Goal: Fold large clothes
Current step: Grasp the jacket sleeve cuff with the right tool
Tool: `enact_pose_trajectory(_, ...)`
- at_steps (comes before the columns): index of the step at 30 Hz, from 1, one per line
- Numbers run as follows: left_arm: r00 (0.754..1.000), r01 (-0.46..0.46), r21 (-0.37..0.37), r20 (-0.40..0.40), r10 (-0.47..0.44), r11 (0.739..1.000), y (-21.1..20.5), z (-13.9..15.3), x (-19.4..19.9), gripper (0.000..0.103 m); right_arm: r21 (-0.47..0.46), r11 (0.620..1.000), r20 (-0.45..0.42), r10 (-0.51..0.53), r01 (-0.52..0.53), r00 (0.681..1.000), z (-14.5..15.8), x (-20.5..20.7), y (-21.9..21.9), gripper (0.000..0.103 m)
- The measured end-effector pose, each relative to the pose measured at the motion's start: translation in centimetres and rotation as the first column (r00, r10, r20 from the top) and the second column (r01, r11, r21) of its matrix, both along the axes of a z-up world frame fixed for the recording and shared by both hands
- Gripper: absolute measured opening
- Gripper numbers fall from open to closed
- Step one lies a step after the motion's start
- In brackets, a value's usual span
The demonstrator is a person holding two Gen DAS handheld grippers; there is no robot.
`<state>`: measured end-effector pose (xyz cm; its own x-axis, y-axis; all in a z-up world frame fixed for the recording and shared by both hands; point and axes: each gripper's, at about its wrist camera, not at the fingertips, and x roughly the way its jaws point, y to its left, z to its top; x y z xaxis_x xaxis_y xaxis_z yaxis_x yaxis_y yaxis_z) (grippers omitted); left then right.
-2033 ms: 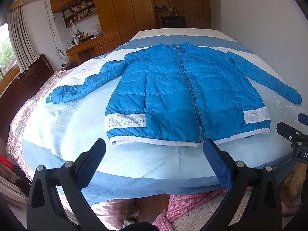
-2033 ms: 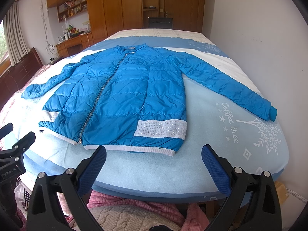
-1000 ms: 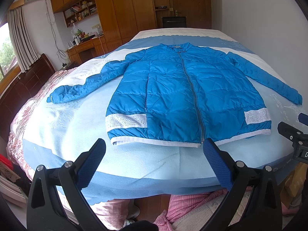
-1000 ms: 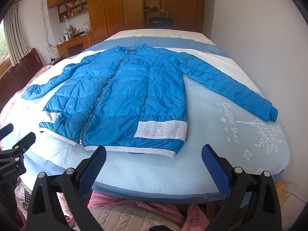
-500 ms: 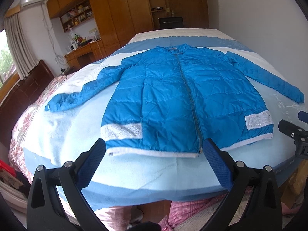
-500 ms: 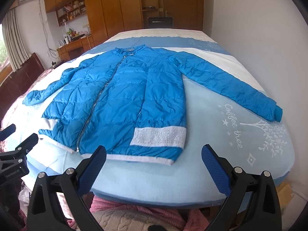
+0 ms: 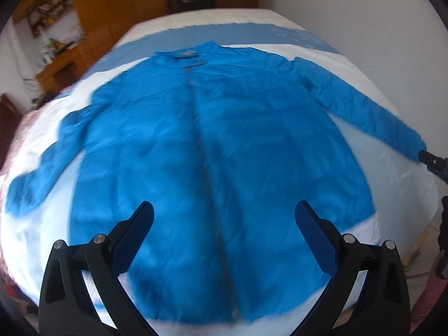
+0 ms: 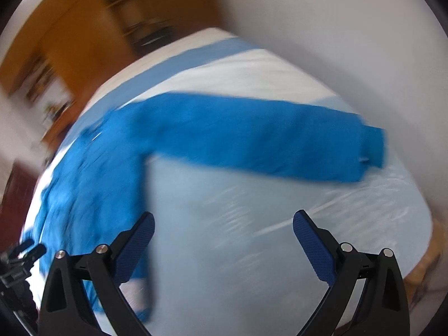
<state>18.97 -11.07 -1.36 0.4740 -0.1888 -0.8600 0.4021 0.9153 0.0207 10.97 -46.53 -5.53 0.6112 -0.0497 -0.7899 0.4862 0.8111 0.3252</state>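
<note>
In the left wrist view, the blue jacket (image 7: 218, 145) is lying flat on the bed (image 7: 392, 173), front up, sleeves stretched out to both sides. The left gripper (image 7: 224, 229) is hovering over the jacket's lower part, its fingers spread wide and pinching nothing.

In the right wrist view, blurred, the jacket's sleeve (image 8: 252, 137) is lying across the bed (image 8: 252, 210). The right gripper (image 8: 224, 238) is hanging over bare sheet beside the jacket's body, fingers wide apart and empty.
</note>
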Motion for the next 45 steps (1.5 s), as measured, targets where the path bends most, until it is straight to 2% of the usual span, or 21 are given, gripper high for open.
enact_pose_trajectory(4,0.999,0.036,-0.004,-0.016,-0.036,0.999,-3.9,-0.2,4.5,0.100,0.080,0.991,-0.052,-0.103,0.107,0.993,-1.9,-0.2,-7.1,0.099)
enact_pose_trajectory(6,0.998,0.049,-0.025,-0.034,-0.049,0.998,-5.9,-0.6,7.0,0.100,0.177,0.973,-0.071,-0.136,0.147,0.988,-3.5,-0.6,-10.5,0.099)
enact_pose_trajectory(9,0.995,0.052,-0.074,-0.076,-0.058,0.996,-8.2,-1.2,10.4,0.099,0.240,0.952,-0.100,-0.172,0.191,0.980,-4.8,-0.9,-13.4,0.099)
enact_pose_trajectory(14,0.986,0.057,-0.148,-0.150,-0.079,0.987,-10.8,-2.8,13.7,0.099,0.355,0.909,-0.112,-0.190,0.218,0.975,-7.4,0.0,-17.1,0.099)
enact_pose_trajectory(18,0.982,0.049,-0.156,-0.170,-0.076,0.987,-11.7,-4.1,15.6,0.090,0.355,0.909,-0.108,-0.190,0.217,0.976,-7.7,1.2,-18.0,0.100)
enact_pose_trajectory(20,0.979,0.039,-0.156,-0.193,-0.069,0.987,-11.9,-4.9,16.5,0.077,0.357,0.907,-0.109,-0.196,0.222,0.975,-7.8,1.4,-18.2,0.100)
enact_pose_trajectory(23,0.973,0.012,-0.169,-0.226,-0.051,0.986,-11.6,-6.3,18.0,0.073,0.329,0.916,-0.127,-0.195,0.227,0.972,-7.9,2.4,-18.1,0.099)
enact_pose_trajectory(26,0.973,-0.004,-0.185,-0.228,-0.039,0.983,-11.2,-7.2,18.9,0.067,0.271,0.931,-0.150,-0.209,0.244,0.966,-7.5,2.8,-18.1,0.083)
enact_pose_trajectory(27,0.973,-0.004,-0.194,-0.227,-0.041,0.981,-11.1,-7.4,19.1,0.067,0.259,0.935,-0.146,-0.210,0.243,0.967,-7.4,2.9,-18.0,0.069)
enact_pose_trajectory(28,0.973,-0.003,-0.199,-0.226,-0.043,0.980,-11.0,-7.6,19.3,0.067,0.265,0.936,-0.138,-0.202,0.233,0.970,-7.3,3.0,-17.9,0.051)
enact_pose_trajectory(29,0.974,-0.001,-0.206,-0.223,-0.046,0.979,-10.9,-7.8,19.5,0.067,0.290,0.931,-0.125,-0.191,0.220,0.974,-7.3,3.1,-17.9,0.046)
enact_pose_trajectory(30,0.974,-0.001,-0.211,-0.220,-0.047,0.977,-10.9,-7.9,19.6,0.066,0.315,0.927,-0.102,-0.182,0.205,0.978,-7.0,3.3,-17.8,0.035)
enact_pose_trajectory(31,0.975,-0.001,-0.215,-0.218,-0.047,0.977,-10.8,-7.9,19.7,0.065,0.316,0.929,-0.082,-0.174,0.191,0.981,-6.6,3.5,-17.6,0.029)
enact_pose_trajectory(33,0.976,-0.004,-0.218,-0.214,-0.043,0.976,-10.6,-7.8,19.7,0.060,0.303,0.943,0.000,-0.140,0.134,0.990,-4.6,4.3,-16.6,0.028)
enact_pose_trajectory(35,0.977,-0.012,-0.217,-0.210,-0.034,0.976,-10.0,-7.4,19.8,0.051,0.318,0.946,0.087,-0.091,0.059,0.992,-2.6,5.5,-15.5,0.027)
enact_pose_trajectory(37,0.980,-0.029,-0.214,-0.197,-0.015,0.976,-9.4,-6.7,19.9,0.049,0.316,0.948,0.174,-0.027,-0.030,0.984,-0.1,7.4,-13.8,0.027)
enact_pose_trajectory(39,0.985,-0.033,-0.210,-0.173,-0.003,0.977,-8.6,-5.9,19.9,0.049,0.278,0.955,0.213,0.044,-0.104,0.976,2.4,10.4,-11.4,0.027)
enact_pose_trajectory(42,0.991,-0.042,-0.207,-0.136,0.014,0.978,-7.0,-4.6,19.9,0.049,0.247,0.946,0.234,0.154,-0.212,0.960,4.4,14.5,-7.8,0.027)
enact_pose_trajectory(43,0.992,-0.046,-0.207,-0.123,0.021,0.977,-6.3,-4.2,19.9,0.046,0.223,0.943,0.230,0.197,-0.249,0.953,4.9,16.2,-6.2,0.027)
enact_pose_trajectory(45,0.993,-0.054,-0.211,-0.114,0.030,0.976,-5.0,-3.6,20.1,0.034,0.189,0.929,0.224,0.274,-0.318,0.935,5.4,19.3,-2.9,0.027)
